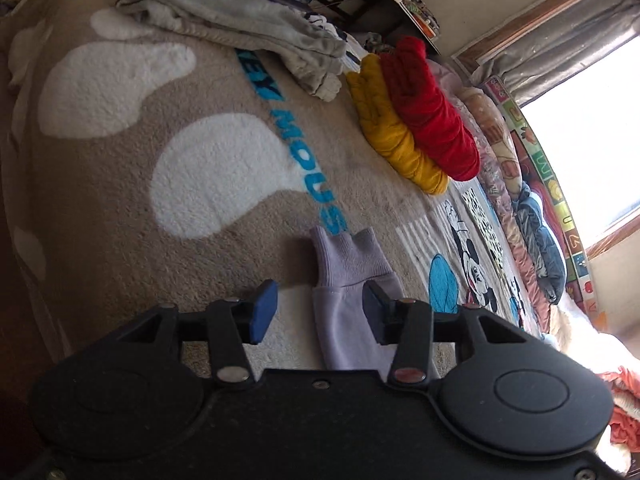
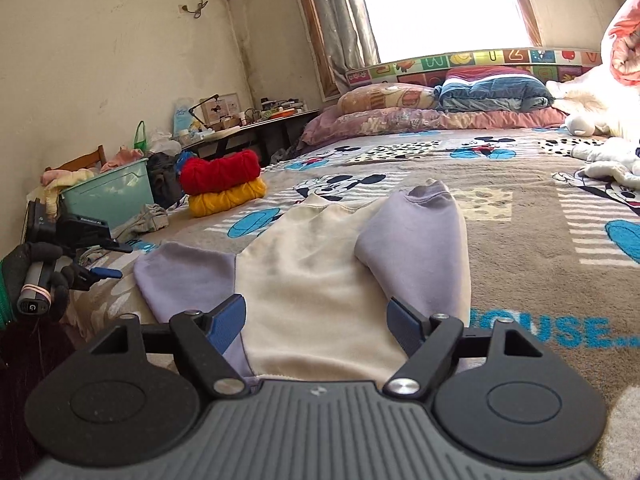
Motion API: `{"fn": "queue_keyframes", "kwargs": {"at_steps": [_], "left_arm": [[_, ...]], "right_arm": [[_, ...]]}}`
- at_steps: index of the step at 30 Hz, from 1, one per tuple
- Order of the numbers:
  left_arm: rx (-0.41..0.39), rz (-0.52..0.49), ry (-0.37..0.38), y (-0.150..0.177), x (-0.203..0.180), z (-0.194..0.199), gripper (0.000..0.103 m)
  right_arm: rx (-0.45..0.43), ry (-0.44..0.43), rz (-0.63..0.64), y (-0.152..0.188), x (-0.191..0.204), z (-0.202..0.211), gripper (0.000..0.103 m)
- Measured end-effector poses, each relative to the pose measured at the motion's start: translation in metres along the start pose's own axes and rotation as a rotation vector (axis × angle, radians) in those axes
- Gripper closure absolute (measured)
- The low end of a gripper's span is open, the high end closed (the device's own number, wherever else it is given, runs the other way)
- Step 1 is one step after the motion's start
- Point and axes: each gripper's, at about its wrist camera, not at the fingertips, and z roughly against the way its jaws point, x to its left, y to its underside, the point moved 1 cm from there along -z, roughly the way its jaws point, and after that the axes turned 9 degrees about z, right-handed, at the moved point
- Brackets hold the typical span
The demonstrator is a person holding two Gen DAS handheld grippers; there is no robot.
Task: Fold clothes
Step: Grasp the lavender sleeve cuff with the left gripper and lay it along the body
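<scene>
**Sweatshirt flat on the bed, both my grippers open**

The cartoon blanket (image 2: 520, 216) covers the bed. On it the cream and lilac sweatshirt (image 2: 312, 264) lies flat, near a red and yellow folded pile (image 2: 222, 182). My right gripper (image 2: 318, 320) hangs over its body, fingers apart. My left gripper (image 1: 320, 312) has the lilac cuff (image 1: 348, 256) between separated fingers, not pressed.

Both views are lit by daylight from the window (image 2: 440, 4), which is blown out to plain white with no detail left. The bed (image 2: 520, 248) is evenly and softly lit, with only faint shadows under the folded clothes. Strong fisheye bending is seen at the edges, where the corners are darkened. The left wrist view is tilted, and its window (image 1: 592, 152) is likewise overexposed. Near parts are slightly soft; slight blur is seen throughout.
</scene>
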Motion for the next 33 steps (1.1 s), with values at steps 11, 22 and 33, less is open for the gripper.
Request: {"fn": "queue_keyframes", "kwargs": {"at_steps": [11, 22, 33], "left_arm": [[0.018, 0.152, 0.106, -0.004, 0.017, -0.014, 0.067], [0.039, 0.076, 0.101, 0.014, 0.007, -0.016, 0.070], [0.008, -0.015, 0.193, 0.021, -0.022, -0.003, 0.097]], "right_arm": [[0.025, 0.034, -0.078, 0.009, -0.022, -0.018, 0.026], [0.009, 0.030, -0.086, 0.008, -0.023, -0.016, 0.026], [-0.018, 0.044, -0.118, 0.008, -0.031, -0.006, 0.026]]}}
